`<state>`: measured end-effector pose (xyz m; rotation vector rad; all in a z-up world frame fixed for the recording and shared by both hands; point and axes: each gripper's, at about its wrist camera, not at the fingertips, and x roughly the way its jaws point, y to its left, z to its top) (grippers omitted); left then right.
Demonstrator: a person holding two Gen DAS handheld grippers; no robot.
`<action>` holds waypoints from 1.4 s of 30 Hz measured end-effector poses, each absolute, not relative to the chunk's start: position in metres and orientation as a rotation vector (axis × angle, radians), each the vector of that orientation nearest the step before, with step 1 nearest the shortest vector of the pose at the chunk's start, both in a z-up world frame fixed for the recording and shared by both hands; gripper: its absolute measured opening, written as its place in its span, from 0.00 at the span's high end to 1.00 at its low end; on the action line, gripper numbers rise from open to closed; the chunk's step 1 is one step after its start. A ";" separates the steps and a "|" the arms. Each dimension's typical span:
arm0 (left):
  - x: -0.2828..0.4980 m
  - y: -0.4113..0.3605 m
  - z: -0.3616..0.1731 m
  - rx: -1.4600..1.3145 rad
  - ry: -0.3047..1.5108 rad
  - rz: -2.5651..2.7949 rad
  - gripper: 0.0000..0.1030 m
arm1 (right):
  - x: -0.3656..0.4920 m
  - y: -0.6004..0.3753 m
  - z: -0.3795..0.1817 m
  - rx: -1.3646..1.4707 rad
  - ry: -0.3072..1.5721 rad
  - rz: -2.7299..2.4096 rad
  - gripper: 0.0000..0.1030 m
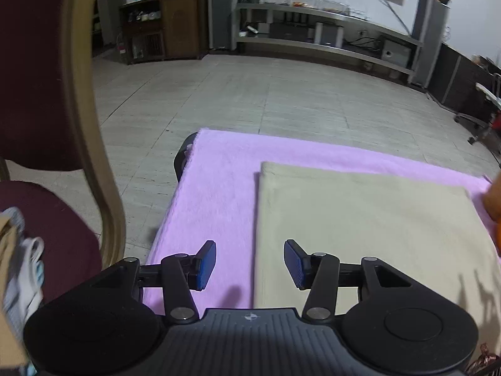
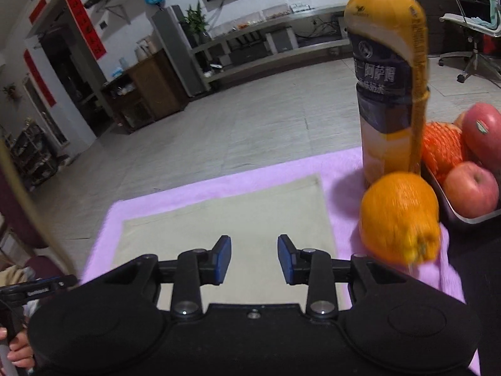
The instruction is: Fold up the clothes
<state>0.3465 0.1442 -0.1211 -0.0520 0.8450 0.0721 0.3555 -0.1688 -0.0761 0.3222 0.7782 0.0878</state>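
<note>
Beige folded cloth (image 1: pixel 360 235) lies flat on pink blanket (image 1: pixel 219 188), just ahead of and below both grippers. In left wrist view its long axis runs away from the jaws, left edge straight, passing between the pads. Left gripper (image 1: pixel 250 264): jaws apart, nothing btwn them. Right gripper (image 2: pixel 254 260): jaws apart too, empty, over cloth's near part. Orange (image 2: pixel 399 216) just right of right jaw; bottle (image 2: pixel 388 78) upright beyond it, w/ apples (image 2: pixel 471 188) in tray (image 2: pixel 463 219) further right.
</note>
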 end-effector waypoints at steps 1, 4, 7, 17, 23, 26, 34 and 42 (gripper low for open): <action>0.357 0.146 -0.125 -0.063 0.845 0.085 0.53 | 0.370 -0.169 -0.082 0.304 0.780 0.053 0.69; 0.387 0.147 -0.136 -0.083 0.852 0.112 0.53 | 0.409 -0.172 -0.102 0.280 0.801 -0.016 0.68; 0.412 0.142 -0.146 -0.070 0.877 0.119 0.53 | 0.439 -0.174 -0.122 0.290 0.834 -0.060 0.68; 0.449 0.135 -0.177 -0.001 0.980 0.138 0.52 | 0.492 -0.180 -0.165 0.346 0.892 -0.191 0.68; 0.440 0.136 -0.178 -0.001 0.951 0.106 0.51 | 0.511 -0.183 -0.182 0.335 0.924 -0.174 0.69; 0.436 0.135 -0.178 -0.012 0.931 0.128 0.48 | 0.507 -0.174 -0.182 0.275 0.910 -0.144 0.94; 0.433 0.121 -0.168 -0.026 0.935 0.204 0.59 | 0.452 -0.136 -0.122 0.102 0.720 -0.048 0.95; 0.323 0.129 -0.112 -0.221 0.884 0.021 0.57 | 0.382 -0.116 -0.055 -0.010 0.589 0.110 0.95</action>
